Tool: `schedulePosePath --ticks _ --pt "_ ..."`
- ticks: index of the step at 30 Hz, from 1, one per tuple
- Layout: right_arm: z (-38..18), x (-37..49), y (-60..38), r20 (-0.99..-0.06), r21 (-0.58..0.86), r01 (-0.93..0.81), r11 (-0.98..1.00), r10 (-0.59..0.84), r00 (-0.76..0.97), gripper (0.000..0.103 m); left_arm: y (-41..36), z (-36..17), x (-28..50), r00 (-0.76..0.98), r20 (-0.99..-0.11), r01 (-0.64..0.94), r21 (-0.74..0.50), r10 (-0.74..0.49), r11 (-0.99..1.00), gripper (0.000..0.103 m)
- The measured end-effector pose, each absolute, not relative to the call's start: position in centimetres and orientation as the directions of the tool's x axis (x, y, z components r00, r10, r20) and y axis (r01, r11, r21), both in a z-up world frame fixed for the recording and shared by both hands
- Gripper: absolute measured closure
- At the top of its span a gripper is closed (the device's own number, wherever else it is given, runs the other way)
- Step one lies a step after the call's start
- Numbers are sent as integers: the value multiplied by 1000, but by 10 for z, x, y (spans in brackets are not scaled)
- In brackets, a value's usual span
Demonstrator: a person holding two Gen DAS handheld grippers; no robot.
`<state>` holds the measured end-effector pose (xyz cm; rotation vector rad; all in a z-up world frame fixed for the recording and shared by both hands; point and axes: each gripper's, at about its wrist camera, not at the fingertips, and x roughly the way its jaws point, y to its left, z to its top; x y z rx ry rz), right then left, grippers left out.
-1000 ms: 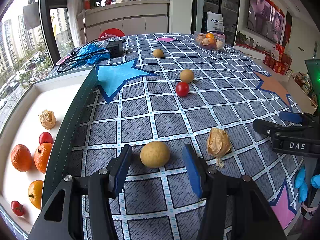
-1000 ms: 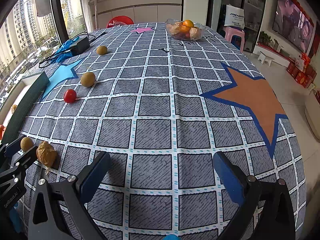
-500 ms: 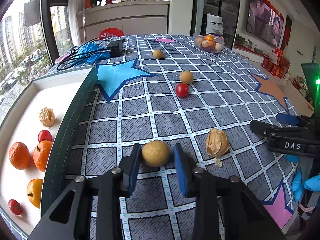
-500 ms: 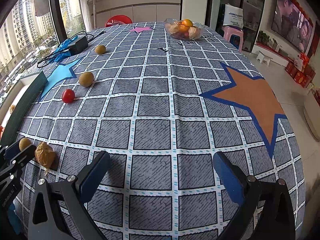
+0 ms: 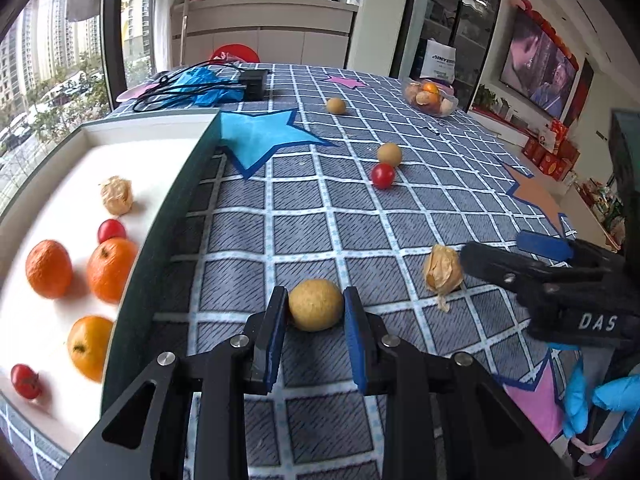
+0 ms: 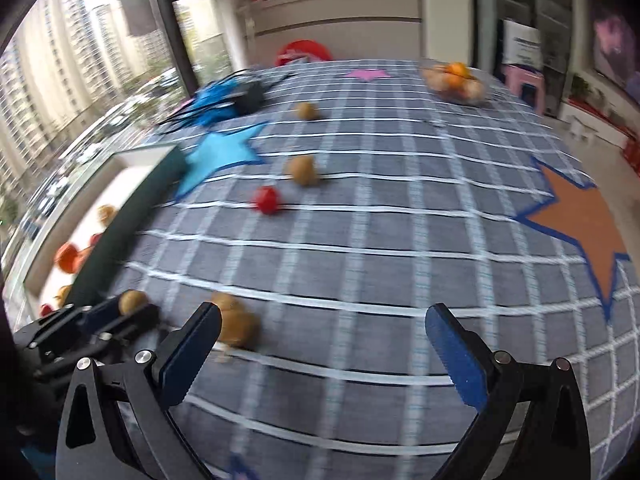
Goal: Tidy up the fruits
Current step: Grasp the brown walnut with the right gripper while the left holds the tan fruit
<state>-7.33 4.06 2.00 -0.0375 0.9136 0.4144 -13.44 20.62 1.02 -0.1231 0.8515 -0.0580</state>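
Since a second ago the left claw (image 5: 315,312) has closed from wide apart onto the round tan fruit (image 5: 315,309), and its blue pads now press both sides of it on the checked desk (image 5: 360,224). In the left wrist view the white tray (image 5: 132,148) lies at nine o'clock, holding oranges (image 5: 110,268), cherry tomatoes and a husked berry; another husked berry (image 5: 443,270) sits at three o'clock of the gripped fruit, with the right claw's tip just beside it. In the blurred right wrist view the right claw (image 6: 324,340) stands wide apart and empty, having swung toward that husked berry (image 6: 236,320), now at its ten o'clock beside the left pad. The grip looks secured, so lifting toward the tray seems next.
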Motion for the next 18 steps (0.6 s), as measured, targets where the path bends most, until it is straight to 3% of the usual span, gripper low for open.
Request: schedulePosePath --ticks 5,11,13,18 --pt "7 -70 66 -802 125 -398 909 329 499 1 215 11 -145 659 -747 -18 -139 -93 990 72" --pt "9 -82 86 -805 8 -441 898 267 530 44 216 11 -148 661 -745 -22 -135 -87 991 72" --pt "11 -82 90 -803 8 -447 894 272 530 76 217 11 -148 662 -744 -23 -132 -84 991 72" --pt "19 -85 84 -781 53 -446 894 315 540 76 217 11 -149 661 -744 -22 -141 -91 990 72"
